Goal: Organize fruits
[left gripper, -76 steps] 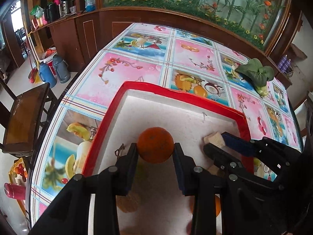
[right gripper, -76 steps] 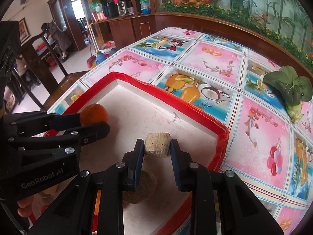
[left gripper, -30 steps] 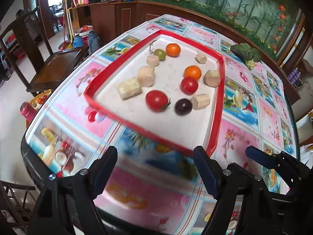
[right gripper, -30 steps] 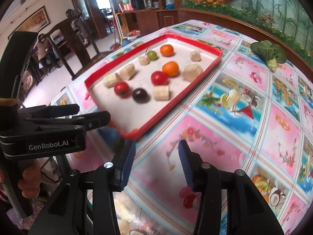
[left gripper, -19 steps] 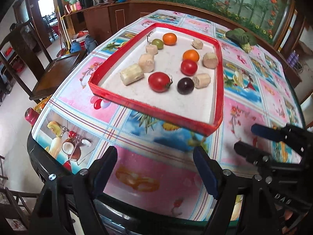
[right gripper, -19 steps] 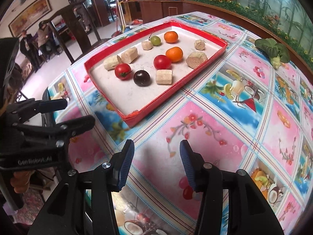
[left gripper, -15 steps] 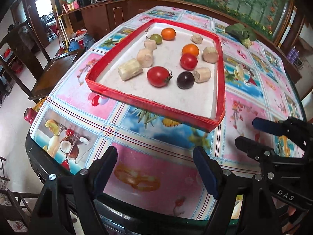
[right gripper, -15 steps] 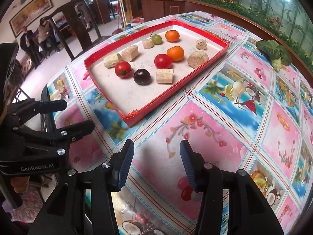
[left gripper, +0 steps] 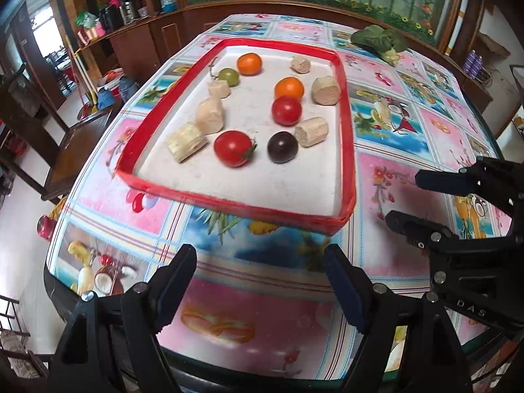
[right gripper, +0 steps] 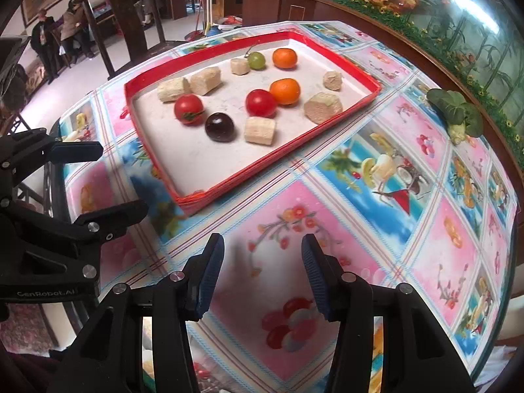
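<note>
A red-rimmed white tray [left gripper: 347,150] [right gripper: 321,124] lies on the table and holds the fruit. In it are two oranges [left gripper: 249,63] [right gripper: 285,91], two red tomatoes [left gripper: 233,148] [right gripper: 188,107], a dark plum [left gripper: 282,147] [right gripper: 220,126], a green fruit [left gripper: 228,76] [right gripper: 255,60] and several pale sugarcane pieces [left gripper: 187,141] [right gripper: 260,130]. My left gripper [left gripper: 260,278] is open and empty, near the table's front edge, short of the tray. My right gripper [right gripper: 262,270] is open and empty, over the tablecloth to the right of the tray.
The table [left gripper: 393,124] has a fruit-patterned cloth. A leafy green vegetable [left gripper: 380,41] [right gripper: 457,113] lies at the far right. A wooden chair [left gripper: 65,150] stands left of the table, a cabinet with flasks [left gripper: 131,0] behind, and an aquarium wall [right gripper: 458,16] along the far side.
Both grippers have let go of the orange and the sugarcane piece in the tray, opened, and pulled back from the tray to the table's near side.
</note>
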Demonstrator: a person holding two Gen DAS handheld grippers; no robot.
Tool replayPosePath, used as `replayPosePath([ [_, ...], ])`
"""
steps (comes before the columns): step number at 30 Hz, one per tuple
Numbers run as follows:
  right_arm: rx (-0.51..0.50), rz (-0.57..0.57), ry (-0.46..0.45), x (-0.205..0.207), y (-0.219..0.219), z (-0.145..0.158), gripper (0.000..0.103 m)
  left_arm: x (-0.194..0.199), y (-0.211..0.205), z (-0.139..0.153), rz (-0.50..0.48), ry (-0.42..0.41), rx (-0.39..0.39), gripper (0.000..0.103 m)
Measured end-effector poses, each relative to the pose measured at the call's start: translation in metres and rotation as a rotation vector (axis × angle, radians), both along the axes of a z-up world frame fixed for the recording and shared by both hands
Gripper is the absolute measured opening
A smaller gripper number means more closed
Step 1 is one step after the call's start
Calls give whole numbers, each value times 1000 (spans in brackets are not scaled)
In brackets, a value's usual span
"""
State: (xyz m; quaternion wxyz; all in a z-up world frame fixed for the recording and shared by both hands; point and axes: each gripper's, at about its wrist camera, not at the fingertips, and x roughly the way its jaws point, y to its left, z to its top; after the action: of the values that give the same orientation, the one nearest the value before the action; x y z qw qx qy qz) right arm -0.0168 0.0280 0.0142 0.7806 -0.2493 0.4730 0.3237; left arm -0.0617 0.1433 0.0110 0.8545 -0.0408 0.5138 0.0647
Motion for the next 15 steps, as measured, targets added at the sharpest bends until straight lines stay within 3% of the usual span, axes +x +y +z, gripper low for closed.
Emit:
replayPosePath([
  [15, -15, -39, 16, 9, -5, -3, 49, 7, -6, -3, -42, -14, -45, 84],
])
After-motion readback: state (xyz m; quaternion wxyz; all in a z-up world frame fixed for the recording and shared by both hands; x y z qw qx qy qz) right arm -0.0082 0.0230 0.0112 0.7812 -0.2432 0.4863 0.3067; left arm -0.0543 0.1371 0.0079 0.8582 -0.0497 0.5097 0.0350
